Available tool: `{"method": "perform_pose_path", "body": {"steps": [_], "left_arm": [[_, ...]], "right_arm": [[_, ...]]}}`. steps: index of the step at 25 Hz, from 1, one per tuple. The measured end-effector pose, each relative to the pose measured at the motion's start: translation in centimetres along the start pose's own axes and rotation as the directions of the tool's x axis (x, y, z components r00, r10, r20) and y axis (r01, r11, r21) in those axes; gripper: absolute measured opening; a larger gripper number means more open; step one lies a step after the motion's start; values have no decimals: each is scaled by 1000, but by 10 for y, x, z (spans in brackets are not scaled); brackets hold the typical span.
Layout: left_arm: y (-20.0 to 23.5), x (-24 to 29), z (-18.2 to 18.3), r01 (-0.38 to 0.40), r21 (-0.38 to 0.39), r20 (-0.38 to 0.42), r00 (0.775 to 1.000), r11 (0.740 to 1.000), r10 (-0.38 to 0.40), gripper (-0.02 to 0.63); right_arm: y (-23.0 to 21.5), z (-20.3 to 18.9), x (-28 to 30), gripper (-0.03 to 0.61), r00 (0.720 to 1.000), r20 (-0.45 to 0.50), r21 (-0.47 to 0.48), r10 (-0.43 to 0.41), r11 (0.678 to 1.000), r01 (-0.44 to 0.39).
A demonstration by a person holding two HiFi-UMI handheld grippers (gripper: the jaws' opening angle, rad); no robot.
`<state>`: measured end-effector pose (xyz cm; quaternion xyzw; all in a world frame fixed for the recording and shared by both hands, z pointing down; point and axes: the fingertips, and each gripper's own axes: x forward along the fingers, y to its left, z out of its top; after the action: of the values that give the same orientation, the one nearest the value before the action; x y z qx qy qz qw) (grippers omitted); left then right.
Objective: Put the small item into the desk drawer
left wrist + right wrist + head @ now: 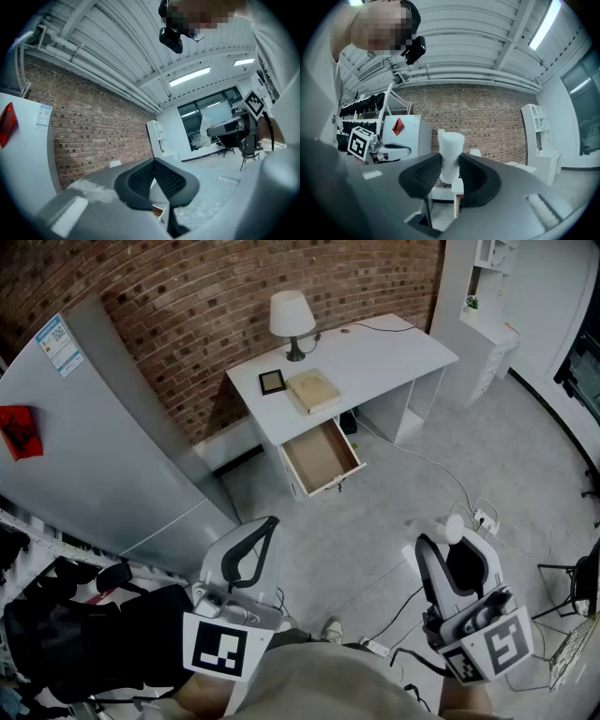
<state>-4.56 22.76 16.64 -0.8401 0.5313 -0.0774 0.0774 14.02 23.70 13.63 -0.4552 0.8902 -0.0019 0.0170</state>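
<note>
The right gripper (449, 174) is pinching the small white item (451, 152) upright between its pads, near the person. The left gripper (154, 182) is hanging empty, jaws together. The open drawer (321, 457) is waiting far ahead and left of the item, under the desk (394, 352). It looks nearer the left gripper.

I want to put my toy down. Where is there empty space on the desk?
The white desk's right half, beyond the white table lamp and tan book, is bare apart from a thin cable at the back. The open wooden drawer below looks empty too. The left end is crowded: lamp, book, small black-framed square.
</note>
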Motion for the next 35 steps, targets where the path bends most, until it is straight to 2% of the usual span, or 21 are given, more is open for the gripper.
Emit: {"method": "perform_pose_path", "body": {"steps": [15,23,35], "left_arm": [[-17,3,7,18,13,-6,1000,1000,-18,2],[-13,-2,8,-4,11,-1,1000,1000,4,2],[17,44,-9,-1,-15,-3,1000,1000,1,2]], "right_arm": [[-14,-11,-17,126,1000,-24,52,-10,999,11],[-15,-26,-17,124,994,-108,30,-11,999,14],[-40,-42,30,124,988,-153,34,-27,999,32]]}}
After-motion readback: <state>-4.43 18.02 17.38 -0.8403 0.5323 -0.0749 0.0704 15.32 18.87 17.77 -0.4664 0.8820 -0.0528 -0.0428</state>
